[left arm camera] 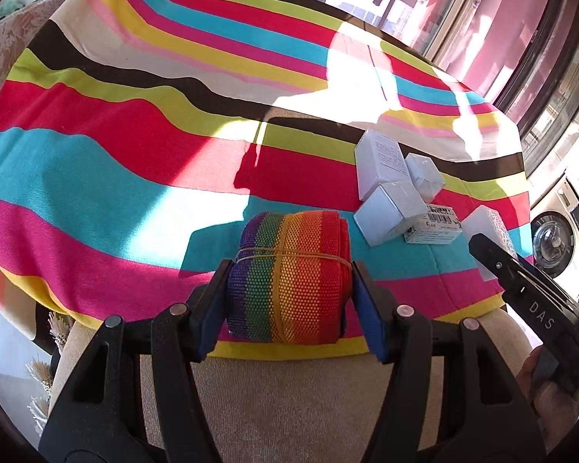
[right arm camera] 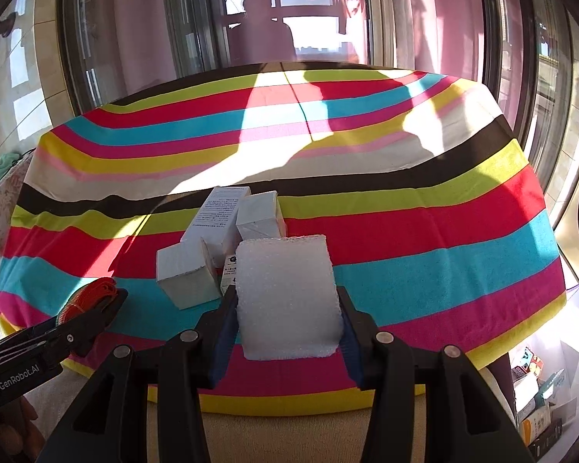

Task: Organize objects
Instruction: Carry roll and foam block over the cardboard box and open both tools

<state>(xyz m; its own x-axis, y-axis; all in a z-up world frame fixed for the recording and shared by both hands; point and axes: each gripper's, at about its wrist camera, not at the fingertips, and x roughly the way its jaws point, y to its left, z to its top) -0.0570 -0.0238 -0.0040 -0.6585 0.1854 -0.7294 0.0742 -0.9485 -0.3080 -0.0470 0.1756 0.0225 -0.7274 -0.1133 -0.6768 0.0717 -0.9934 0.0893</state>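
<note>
My left gripper [left arm camera: 287, 281] is shut on a rainbow-striped mesh roll [left arm camera: 289, 274] bound with a rubber band, near the front edge of the striped tablecloth [left arm camera: 96, 177]. My right gripper [right arm camera: 287, 308] is shut on a white foam block [right arm camera: 287, 297]. The foam block shows in the left wrist view [left arm camera: 490, 227] at the right, held by the right gripper's black finger [left arm camera: 498, 258]. The roll's red end [right arm camera: 88, 297] shows at the left of the right wrist view. A cluster of white boxes [left arm camera: 393, 189] lies between them, just behind the foam block [right arm camera: 220, 239].
A flat box with a barcode label [left arm camera: 434, 223] lies against the cluster. The table's front edge shows beige cloth [left arm camera: 289, 405]. A washing machine [left arm camera: 556, 235] stands at the right. A bag with packets [right arm camera: 540, 397] sits at the lower right. Glass doors [right arm camera: 274, 11] lie behind.
</note>
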